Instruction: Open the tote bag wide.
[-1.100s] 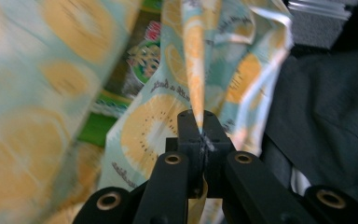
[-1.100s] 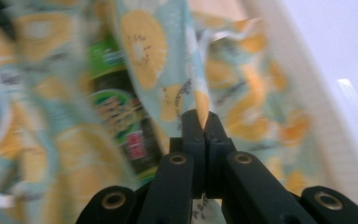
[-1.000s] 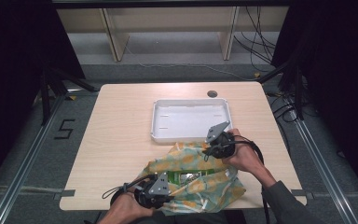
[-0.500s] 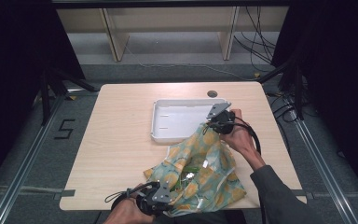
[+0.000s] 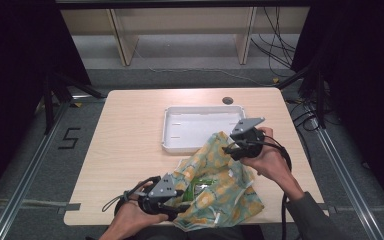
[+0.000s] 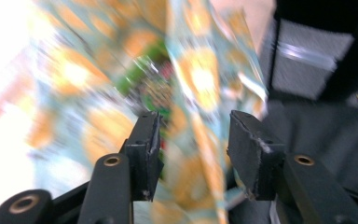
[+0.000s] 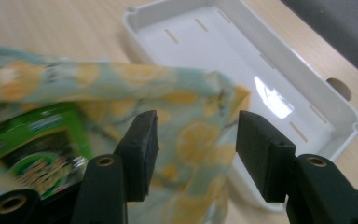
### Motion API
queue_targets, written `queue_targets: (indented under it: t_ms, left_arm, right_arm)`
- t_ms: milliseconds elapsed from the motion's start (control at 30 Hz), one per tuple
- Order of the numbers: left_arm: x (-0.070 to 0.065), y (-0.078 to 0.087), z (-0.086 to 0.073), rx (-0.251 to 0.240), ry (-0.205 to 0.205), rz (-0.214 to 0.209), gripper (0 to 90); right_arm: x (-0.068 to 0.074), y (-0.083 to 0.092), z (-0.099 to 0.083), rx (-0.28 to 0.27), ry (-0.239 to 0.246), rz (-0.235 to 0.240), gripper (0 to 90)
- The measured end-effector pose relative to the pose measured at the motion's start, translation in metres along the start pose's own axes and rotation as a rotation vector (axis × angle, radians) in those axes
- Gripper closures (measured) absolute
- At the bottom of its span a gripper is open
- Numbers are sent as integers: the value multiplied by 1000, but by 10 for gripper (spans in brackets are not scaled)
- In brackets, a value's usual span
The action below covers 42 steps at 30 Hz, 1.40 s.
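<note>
A cloth bag with a yellow lemon print (image 5: pixel 225 192) lies at the table's front, its far corner over the white tray's front rim. A green packet (image 5: pixel 202 184) shows inside its mouth. My left gripper (image 5: pixel 180 206) is at the bag's near left edge. Its jaws have just been opening and stand apart, with blurred fabric (image 6: pixel 200 79) between them (image 6: pixel 193 140). My right gripper (image 5: pixel 228 148) is at the far corner, jaws also just opened. They stand apart (image 7: pixel 196 140) over the bag's rim (image 7: pixel 168 88), beside the green packet (image 7: pixel 42 140).
The white tray (image 5: pixel 200 125) has nothing in it and stands mid-table behind the bag; its wall (image 7: pixel 135 28) is near my right jaws. A round hole (image 5: pixel 227 100) sits near the table's far edge. Cables trail from both grippers. Dark floor and metal rails surround the table.
The right gripper lifted the bag's far corner up toward the tray, then came back slightly. The bag now lies drawn out toward the tray. The left gripper stayed near the front edge.
</note>
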State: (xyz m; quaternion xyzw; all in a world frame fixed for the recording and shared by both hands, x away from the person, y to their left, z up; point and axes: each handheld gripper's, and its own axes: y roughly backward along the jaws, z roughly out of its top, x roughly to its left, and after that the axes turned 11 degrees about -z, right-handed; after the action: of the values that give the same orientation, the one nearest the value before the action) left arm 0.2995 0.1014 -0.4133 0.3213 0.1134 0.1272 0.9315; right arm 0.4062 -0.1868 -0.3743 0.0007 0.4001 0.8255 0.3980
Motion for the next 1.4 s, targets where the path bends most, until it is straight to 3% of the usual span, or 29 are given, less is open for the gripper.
queue_targets:
  t_ms: [67, 100, 167, 200, 233, 300, 333, 367, 400, 467, 533, 600, 633, 667, 767, 800, 833, 867, 900, 933, 1067, 1100, 1167, 1233, 1267, 1300, 1333, 1400]
  left_arm:
    - [7, 3, 9, -6, 1, 42, 493]
    - [7, 3, 9, -6, 1, 42, 486]
    - [25, 0, 16, 21, 35, 136, 458]
    - [25, 0, 16, 21, 35, 136, 447]
    - [33, -4, 18, 21, 74, 140, 431]
    - [47, -18, 19, 66, 125, 150, 389]
    - [51, -23, 18, 74, 151, 132, 374]
    - [51, -23, 18, 74, 151, 132, 368]
    - [59, -30, 17, 85, 175, 107, 363]
    - [64, -37, 16, 82, 210, 81, 354]
    - [70, -40, 15, 73, 224, 52, 355]
    - [70, -41, 15, 74, 229, 55, 365]
    - [73, -42, 15, 88, 226, 50, 378]
    - [76, -45, 15, 81, 236, 44, 402]
    - [80, -48, 15, 84, 214, 48, 595]
    - [84, -50, 14, 84, 197, 65, 690]
    - [84, -50, 14, 84, 197, 65, 733]
    - [86, -52, 13, 90, 202, 75, 781]
    - [89, -51, 12, 107, 188, 77, 781]
    - [92, -51, 11, 109, 191, 88, 831]
    - [103, -48, 6, 89, 223, 105, 858]
    - [105, -47, 6, 90, 223, 103, 858]
    - [106, -45, 6, 89, 224, 101, 860]
    - [106, -45, 6, 83, 226, 100, 860]
    - [105, -45, 6, 79, 226, 104, 860]
    - [105, -45, 6, 79, 226, 104, 860]
    - [106, -45, 6, 82, 223, 99, 860]
    - [106, -46, 7, 82, 235, 91, 860]
  right_arm:
    - [8, 12, -6, -10, -18, 58, 485]
    - [11, 16, -9, -21, -19, 83, 483]
    - [18, 23, -13, -30, -27, 177, 470]
    - [18, 23, -13, -30, -27, 177, 470]
    - [28, 25, -17, -39, -6, 244, 455]
    - [40, 23, -18, -44, 18, 293, 436]
    - [46, 21, -18, -35, 32, 315, 431]
    - [46, 21, -18, -35, 32, 315, 431]
    - [57, 12, -17, -29, 92, 360, 423]
    - [64, 5, -17, -12, 119, 383, 410]
    - [69, -5, -18, 6, 140, 407, 406]
    - [70, -9, -19, 13, 155, 418, 399]
    - [74, -16, -21, 41, 168, 450, 402]
    - [76, -18, -23, 69, 159, 452, 405]
    - [78, -21, -26, 103, 174, 465, 470]
    - [78, -21, -30, 124, 200, 492, 611]
    - [78, -21, -30, 124, 200, 492, 611]
    - [80, -19, -36, 151, 244, 529, 751]
    - [80, -19, -36, 151, 244, 529, 751]
    - [81, -16, -45, 176, 260, 564, 871]
    - [85, -11, -66, 217, 295, 576, 900]
    - [87, -8, -70, 232, 280, 567, 900]
    - [86, -4, -74, 206, 275, 561, 900]
    - [83, 3, -73, 176, 204, 524, 766]
    - [80, 4, -71, 144, 201, 490, 699]
    - [80, 4, -71, 144, 201, 490, 699]
    - [76, 5, -65, 118, 158, 438, 568]
    - [74, 2, -58, 69, 167, 405, 497]
